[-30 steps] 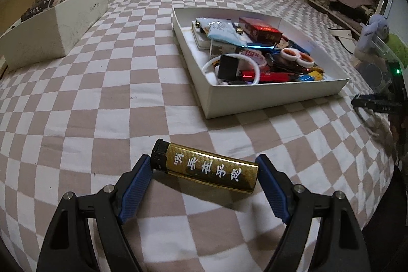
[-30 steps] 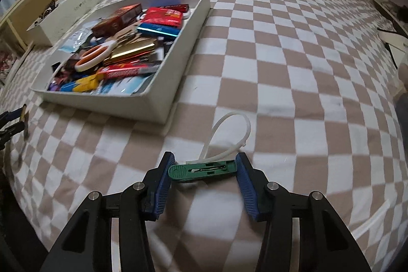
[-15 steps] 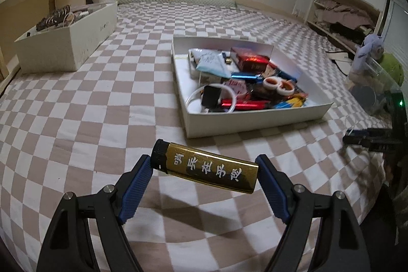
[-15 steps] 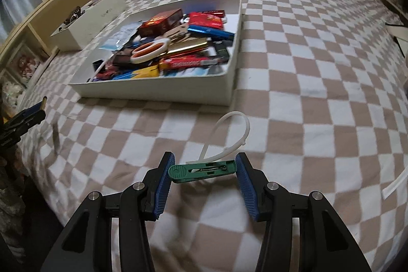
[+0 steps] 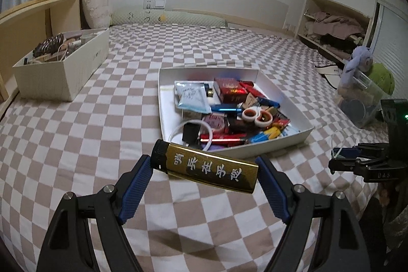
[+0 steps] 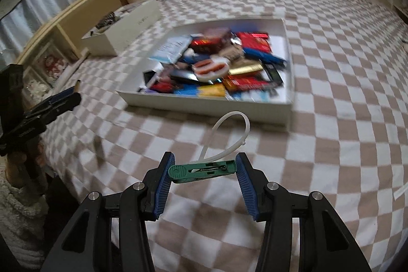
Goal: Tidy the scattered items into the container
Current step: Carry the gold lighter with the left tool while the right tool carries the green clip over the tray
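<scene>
Left gripper [image 5: 204, 171] clamped end to end on a gold lighter [image 5: 204, 170] with a black cap and Chinese lettering, held crosswise and slightly tilted, off the checkered bedspread [image 5: 76, 124]. Right gripper [image 6: 202, 168] pinched on a green clip [image 6: 201, 169] with a white zip-tie loop [image 6: 229, 137] curling up ahead of its fingertips. Both loads in the air, short of the goal. Just beyond each pair of tips sits the white shallow tray [image 5: 255, 147], already crowded: tape rolls [image 5: 256, 116], red box [image 5: 229, 91], blue pouch [image 5: 190, 97]. To do this well: carry each load forward past the near wall, high enough that the dangling loop doesn't snag the rim, then open over a gap; the left front corner beside the pouch looks barest. Stagger the drops so the grippers don't clash. Right view is motion-blurred, so free spots on that side are hard to judge. Farther left, a taller cream box [image 5: 61, 70] with odds and ends is probably not the target.
</scene>
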